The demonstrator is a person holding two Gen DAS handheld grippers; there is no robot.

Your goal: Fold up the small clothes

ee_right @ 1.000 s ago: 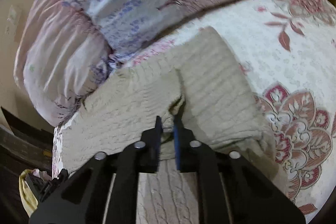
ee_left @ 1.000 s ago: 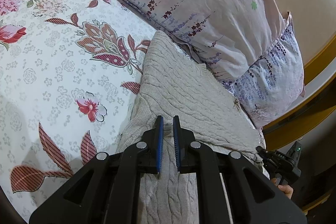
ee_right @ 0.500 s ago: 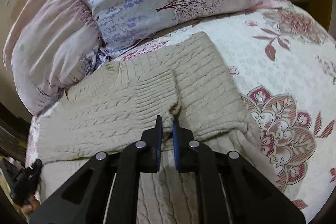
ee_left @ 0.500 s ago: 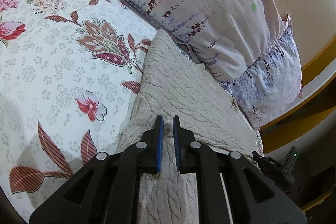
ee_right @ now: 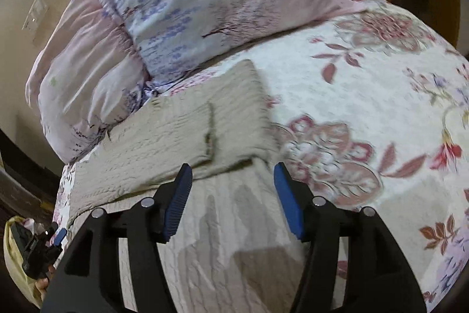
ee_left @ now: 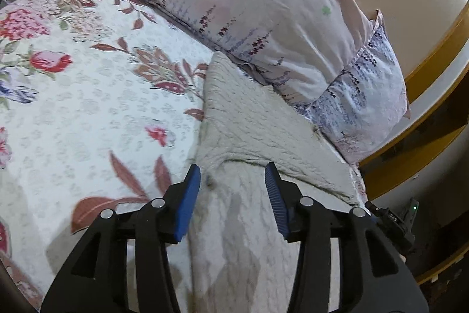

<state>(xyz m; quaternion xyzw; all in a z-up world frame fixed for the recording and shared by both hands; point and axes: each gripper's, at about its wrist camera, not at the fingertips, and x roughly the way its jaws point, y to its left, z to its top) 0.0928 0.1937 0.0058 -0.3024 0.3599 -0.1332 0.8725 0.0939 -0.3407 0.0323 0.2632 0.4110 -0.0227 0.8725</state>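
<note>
The beige knit sweater (ee_left: 255,131) lies folded on the bed (ee_left: 88,107), with the pillows (ee_left: 263,5) at 12 o'clock, touching its far edge. The left hand-held gripper (ee_left: 233,175) is wide open over the sweater's near part and holds nothing. The right hand-held gripper (ee_right: 233,175) is wide open too, holding nothing, with the folded sleeve (ee_right: 164,137) at 11 o'clock.
</note>
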